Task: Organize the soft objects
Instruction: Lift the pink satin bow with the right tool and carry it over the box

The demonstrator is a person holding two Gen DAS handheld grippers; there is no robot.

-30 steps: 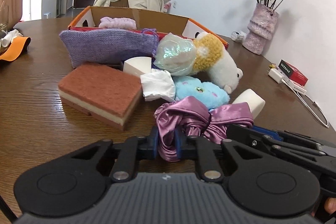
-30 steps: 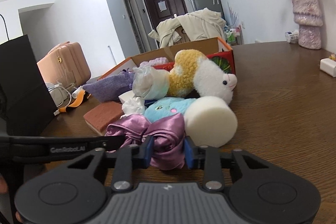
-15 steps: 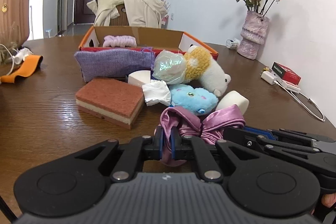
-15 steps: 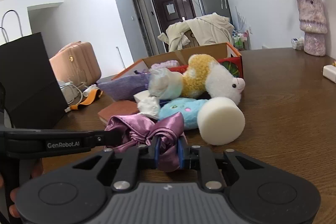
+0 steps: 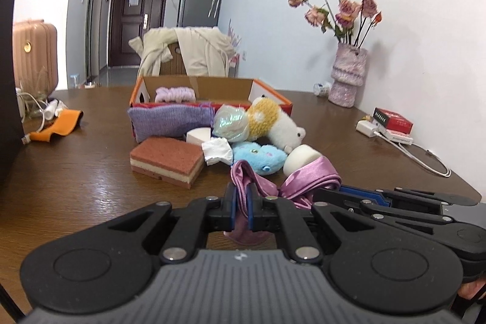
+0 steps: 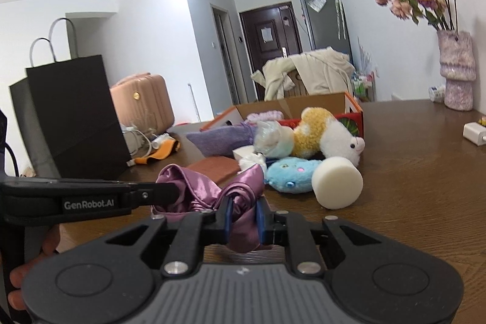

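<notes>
A purple satin cloth (image 5: 306, 175) hangs a little above the brown table, pinched at both ends. My left gripper (image 5: 242, 210) is shut on its left end; my right gripper (image 6: 243, 216) is shut on the cloth (image 6: 197, 190) at its right end. Behind it lie a blue plush (image 5: 259, 155), a white foam cylinder (image 6: 337, 185), a yellow-white plush animal (image 5: 273, 123), a brown layered sponge (image 5: 167, 160), a purple knitted pouch (image 5: 170, 120), a crumpled white tissue (image 5: 217, 152) and an iridescent ball (image 5: 231, 122). An orange cardboard box (image 5: 209, 85) holds a pink scrunchie (image 5: 174, 94).
A vase of dried roses (image 5: 346, 81) stands at the back right by the wall. A red box (image 5: 393, 120) and a white charger with cable (image 5: 369, 128) lie on the right. A black paper bag (image 6: 73, 117), cables and an orange strap (image 5: 57, 126) sit left.
Both grippers have drawn back from the pile and risen, lifting the purple cloth off the table. The right gripper's jaws have closed tighter on the cloth.
</notes>
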